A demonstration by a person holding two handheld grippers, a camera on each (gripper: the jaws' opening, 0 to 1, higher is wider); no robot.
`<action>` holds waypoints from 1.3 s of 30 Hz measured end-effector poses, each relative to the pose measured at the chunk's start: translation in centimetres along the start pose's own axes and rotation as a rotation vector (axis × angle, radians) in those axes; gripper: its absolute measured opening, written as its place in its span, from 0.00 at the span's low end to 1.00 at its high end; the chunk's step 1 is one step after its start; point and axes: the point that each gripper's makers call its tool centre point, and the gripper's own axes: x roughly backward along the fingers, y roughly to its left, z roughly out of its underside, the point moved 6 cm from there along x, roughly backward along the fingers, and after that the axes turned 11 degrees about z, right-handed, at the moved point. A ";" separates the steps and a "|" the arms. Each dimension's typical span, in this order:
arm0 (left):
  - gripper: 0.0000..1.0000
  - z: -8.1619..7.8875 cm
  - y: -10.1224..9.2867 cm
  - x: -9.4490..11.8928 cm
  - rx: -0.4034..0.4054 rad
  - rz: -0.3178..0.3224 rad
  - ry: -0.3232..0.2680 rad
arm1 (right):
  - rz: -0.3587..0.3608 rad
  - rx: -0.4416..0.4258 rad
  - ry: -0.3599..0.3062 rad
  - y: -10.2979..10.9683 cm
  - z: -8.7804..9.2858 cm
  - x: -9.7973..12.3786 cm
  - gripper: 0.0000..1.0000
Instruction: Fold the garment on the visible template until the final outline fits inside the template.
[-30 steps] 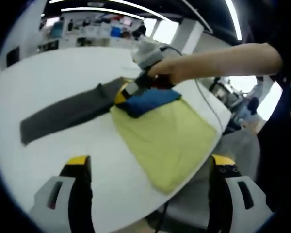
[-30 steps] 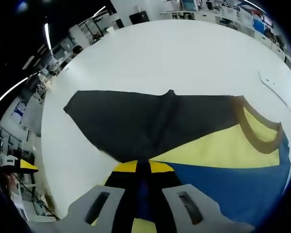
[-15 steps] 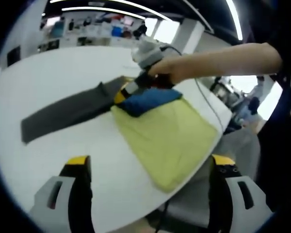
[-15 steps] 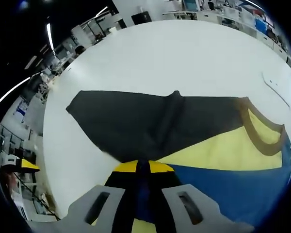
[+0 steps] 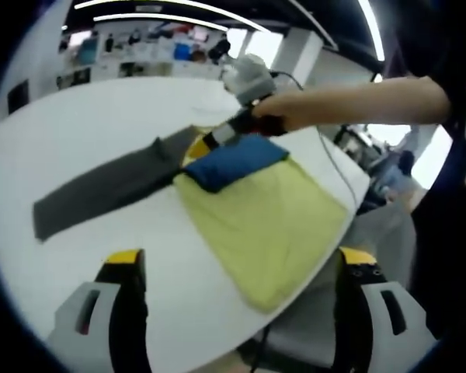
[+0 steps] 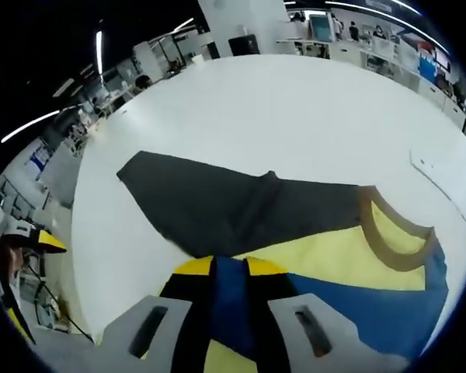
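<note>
Gripping a blue fold of the shirt [image 6: 349, 256], the right tool [image 6: 231, 291] stays clamped on it. Near the shirt on the white surface [image 5: 85, 132], the left tool [image 5: 237, 268] hangs with jaws apart.

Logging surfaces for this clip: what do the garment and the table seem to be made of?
The garment looks like soft knit fabric, matte, in yellow, blue and dark grey panels; it drapes, creases and folds over itself where the right gripper pinches it, and its neckline carries a tan ribbed-looking band. The table looks like a smooth, hard white top, perhaps laminate: even tone, slight sheen, no grain.
</note>
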 end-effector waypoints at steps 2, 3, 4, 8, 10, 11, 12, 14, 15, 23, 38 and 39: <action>0.98 -0.2 -0.2 -0.1 -0.008 0.003 0.003 | -0.014 0.006 -0.020 -0.2 0.0 0.7 0.19; 0.99 -0.4 -0.2 -0.2 -0.013 0.001 0.003 | -0.021 0.004 -0.024 -0.3 0.1 1.2 0.21; 0.99 -0.5 -0.3 -0.2 -0.018 0.001 0.002 | -0.022 0.003 -0.027 -0.4 0.2 1.3 0.23; 0.99 -0.9 -0.5 -0.2 -0.032 0.005 0.005 | -0.020 0.003 -0.045 -1.1 0.9 2.6 0.30; 0.99 -1.1 -0.7 -0.2 -0.040 0.003 0.008 | -0.010 -0.001 -0.056 -1.4 1.3 3.5 0.34; 0.99 -1.2 -0.7 -0.2 -0.041 -0.001 0.008 | -0.005 -0.002 -0.061 -1.5 1.5 3.9 0.37; 0.99 -1.2 -0.7 -0.1 -0.041 -0.004 0.009 | 0.002 -0.006 -0.067 -1.8 1.7 4.3 0.42; 0.99 -1.4 -0.9 -0.1 -0.045 -0.007 0.010 | 0.001 -0.008 -0.073 -2.0 2.1 4.9 0.48; 0.99 -1.6 -1.0 -0.1 -0.049 -0.008 0.010 | 0.004 -0.008 -0.078 -2.3 2.4 5.3 0.50; 0.95 -2.4 -1.5 0.1 -0.068 -0.017 0.023 | 0.050 -0.017 -0.113 -3.8 4.7 9.0 0.70; 0.94 -3.5 -3.2 1.4 -0.096 -0.032 0.035 | 0.158 -0.001 -0.161 -6.5 9.6 17.7 0.98; 0.94 -3.5 -3.4 1.5 -0.101 -0.034 0.034 | 0.160 -0.010 -0.171 -6.7 9.9 18.4 0.99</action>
